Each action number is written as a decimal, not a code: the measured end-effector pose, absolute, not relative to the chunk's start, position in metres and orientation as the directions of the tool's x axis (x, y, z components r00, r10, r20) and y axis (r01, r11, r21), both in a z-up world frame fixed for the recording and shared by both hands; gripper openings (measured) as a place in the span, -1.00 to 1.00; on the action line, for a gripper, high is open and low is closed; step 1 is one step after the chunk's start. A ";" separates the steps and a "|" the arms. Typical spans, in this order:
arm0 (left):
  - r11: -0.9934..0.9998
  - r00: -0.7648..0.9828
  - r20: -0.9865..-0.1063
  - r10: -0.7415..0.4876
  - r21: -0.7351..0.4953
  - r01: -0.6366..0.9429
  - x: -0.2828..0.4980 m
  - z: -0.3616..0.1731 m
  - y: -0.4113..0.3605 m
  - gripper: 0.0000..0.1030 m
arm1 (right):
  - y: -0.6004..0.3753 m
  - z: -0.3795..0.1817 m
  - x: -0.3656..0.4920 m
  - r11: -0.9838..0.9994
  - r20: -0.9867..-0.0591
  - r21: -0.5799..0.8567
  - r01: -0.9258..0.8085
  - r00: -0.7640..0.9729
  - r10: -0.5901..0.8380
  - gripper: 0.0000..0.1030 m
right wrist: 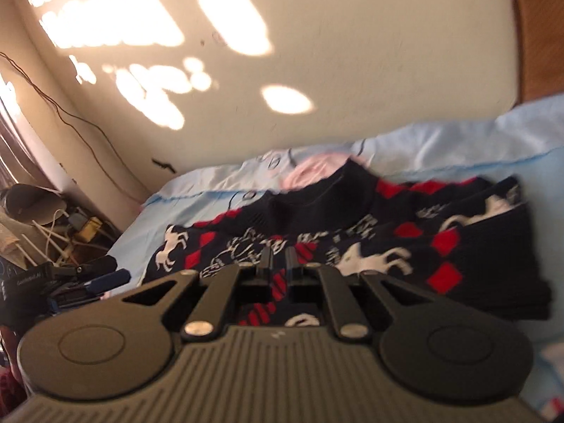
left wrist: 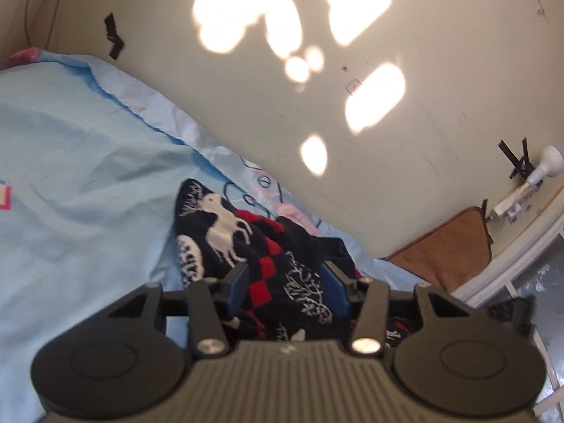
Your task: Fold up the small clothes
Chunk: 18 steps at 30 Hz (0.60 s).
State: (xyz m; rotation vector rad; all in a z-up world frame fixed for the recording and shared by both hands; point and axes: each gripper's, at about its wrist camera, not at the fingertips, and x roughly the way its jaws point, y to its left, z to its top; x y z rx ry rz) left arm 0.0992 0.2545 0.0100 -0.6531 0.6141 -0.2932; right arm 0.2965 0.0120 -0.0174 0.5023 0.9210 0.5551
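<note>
A small dark navy knitted sweater (left wrist: 225, 232) with white deer and red diamonds lies rumpled on a light blue bedsheet (left wrist: 77, 183). My left gripper (left wrist: 287, 275) is open, its blue-padded fingers (left wrist: 238, 283) standing either side of a bunched part of the sweater. In the right wrist view the sweater (right wrist: 440, 243) lies spread across the sheet (right wrist: 458, 141). My right gripper (right wrist: 278, 257) has its fingers nearly together, pinching a fold of the sweater's near edge. The left gripper also shows in the right wrist view (right wrist: 102, 271), at the left.
A cream wall (left wrist: 246, 112) with sun patches runs along the bed's far side. A brown cushion (left wrist: 444, 250) and a white lamp (left wrist: 543, 165) are at the right. Cluttered cables and boxes (right wrist: 60, 236) sit beside the bed. A pink cloth (right wrist: 313, 171) lies behind the sweater.
</note>
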 end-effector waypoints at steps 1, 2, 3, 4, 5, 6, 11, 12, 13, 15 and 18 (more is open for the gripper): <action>0.768 0.775 -0.448 -0.446 -0.636 0.074 0.102 0.007 0.250 -0.12 | 0.018 -0.029 0.306 0.736 -0.607 0.647 -0.202 0.449 0.656 -0.79; 0.778 0.763 -0.465 -0.449 -0.624 0.078 0.104 0.003 0.245 -0.12 | 0.022 -0.044 0.315 0.727 -0.625 0.668 -0.159 0.410 0.664 -0.80; 0.789 0.749 -0.490 -0.445 -0.610 0.070 0.107 -0.002 0.242 -0.12 | 0.019 -0.053 0.321 0.726 -0.634 0.676 -0.126 0.404 0.660 -0.99; 0.801 0.731 -0.526 -0.435 -0.597 0.047 0.110 -0.011 0.241 -0.12 | 0.008 -0.060 0.325 0.710 -0.612 0.696 -0.103 0.431 0.663 -0.99; 0.804 0.716 -0.548 -0.433 -0.593 0.032 0.111 -0.018 0.243 -0.14 | -0.007 -0.060 0.326 0.731 -0.618 0.678 -0.072 0.482 0.621 -0.99; 0.801 0.707 -0.554 -0.440 -0.599 0.029 0.112 -0.023 0.245 -0.20 | -0.024 -0.058 0.326 0.766 -0.632 0.643 -0.028 0.545 0.551 -0.99; 0.788 0.742 -0.503 -0.444 -0.613 0.056 0.103 -0.013 0.265 0.03 | -0.104 -0.039 0.299 0.812 -0.660 0.568 0.131 0.663 0.354 -0.83; 0.795 0.760 -0.492 -0.425 -0.604 0.054 0.102 -0.008 0.269 0.17 | -0.114 -0.033 0.291 0.815 -0.650 0.565 0.131 0.678 0.342 -0.82; 0.798 0.774 -0.482 -0.410 -0.601 0.048 0.101 -0.004 0.273 0.21 | -0.122 -0.025 0.282 0.826 -0.644 0.550 0.124 0.692 0.326 -0.79; 0.793 0.790 -0.473 -0.390 -0.608 0.027 0.101 0.002 0.282 0.24 | -0.134 -0.014 0.262 0.828 -0.623 0.551 0.102 0.710 0.327 -0.69; 0.797 0.790 -0.482 -0.379 -0.603 0.015 0.095 0.008 0.287 0.25 | -0.150 -0.013 0.233 0.801 -0.593 0.594 0.073 0.712 0.375 -0.38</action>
